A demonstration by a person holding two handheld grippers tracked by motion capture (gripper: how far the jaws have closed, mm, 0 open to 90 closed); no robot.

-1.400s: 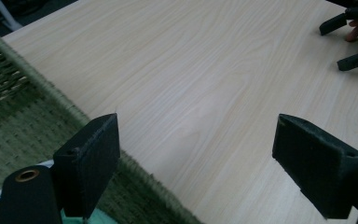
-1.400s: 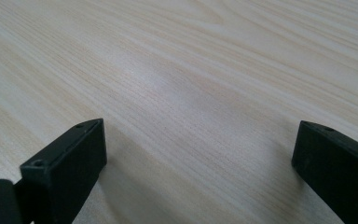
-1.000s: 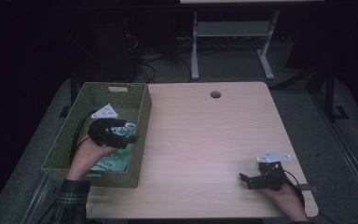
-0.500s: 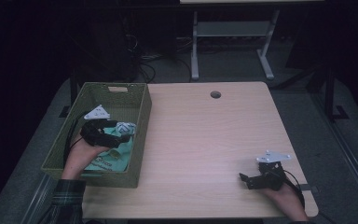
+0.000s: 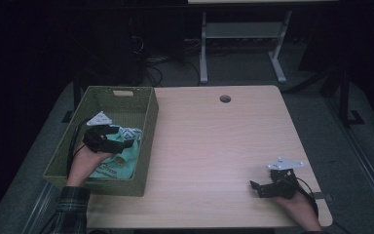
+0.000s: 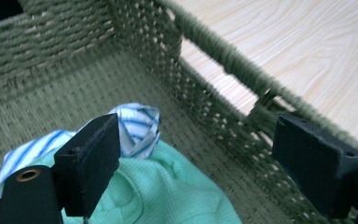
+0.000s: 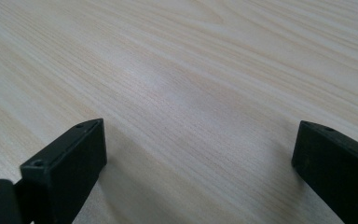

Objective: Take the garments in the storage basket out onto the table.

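A green woven basket (image 5: 144, 126) stands on the left side of the wooden table (image 5: 214, 141). Inside it lie a mint-green cloth (image 5: 114, 163) and a blue-and-white striped cloth (image 5: 129, 132). My left gripper (image 5: 121, 144) hovers inside the basket over the cloths, its jaws wide apart with nothing between them. In the left gripper view the striped cloth (image 6: 137, 126) lies on the mint-green cloth (image 6: 168, 196) beside the basket wall (image 6: 200, 93). My right gripper (image 5: 258, 188) rests open near the table's front right corner, over bare wood (image 7: 191, 93).
A round cable hole (image 5: 225, 99) sits at the table's far edge. Behind the table stand a white metal frame (image 5: 243, 34) and loose cables (image 5: 151, 58) on the dark floor. The basket's near wall (image 5: 97, 184) reaches almost to the table's front edge.
My left gripper has moved a little toward the basket's left side and back within the basket. The right gripper has stayed put.
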